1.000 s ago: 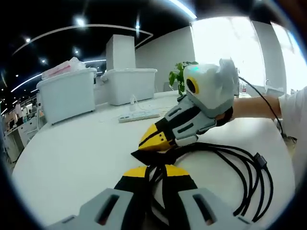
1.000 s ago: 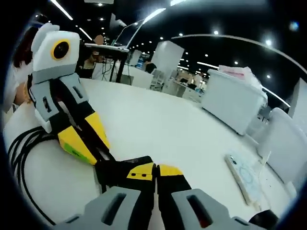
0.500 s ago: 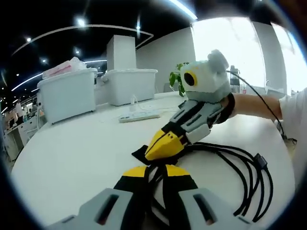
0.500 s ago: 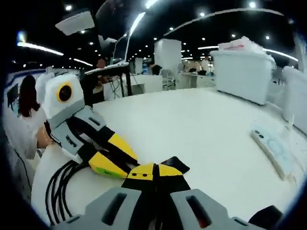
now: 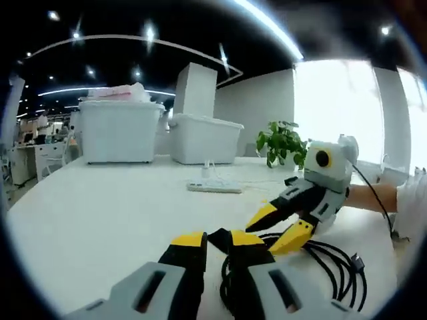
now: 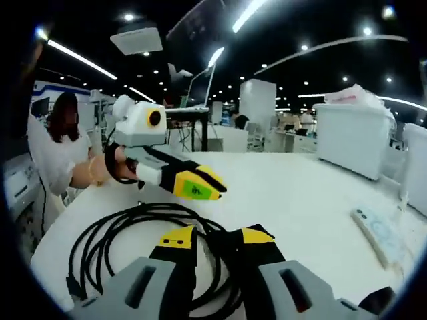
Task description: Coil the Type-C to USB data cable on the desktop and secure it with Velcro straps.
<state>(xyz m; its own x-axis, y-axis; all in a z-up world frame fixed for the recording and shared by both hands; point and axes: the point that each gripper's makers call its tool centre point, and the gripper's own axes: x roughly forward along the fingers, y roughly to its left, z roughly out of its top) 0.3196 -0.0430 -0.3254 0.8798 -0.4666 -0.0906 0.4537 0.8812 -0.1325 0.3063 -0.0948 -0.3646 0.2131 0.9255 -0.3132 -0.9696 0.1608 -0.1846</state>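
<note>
Two grippers sit over the coiled black cable point(image 6: 127, 230), which lies on the white desktop point(image 5: 100, 213) near its edge on my side. My right gripper point(image 6: 215, 235) has its jaws parted, straddling strands of the loop and a black Velcro strap point(image 6: 230, 240); whether it grips anything I cannot tell. My left gripper point(image 5: 217, 239) is slightly open around the strap point(image 5: 220, 237). Judgement: strapping step underway; next move needs the strap wrapped round the bundle. Open room lies ahead toward the power strip point(image 5: 213, 187) and bins point(image 5: 120, 133).
</note>
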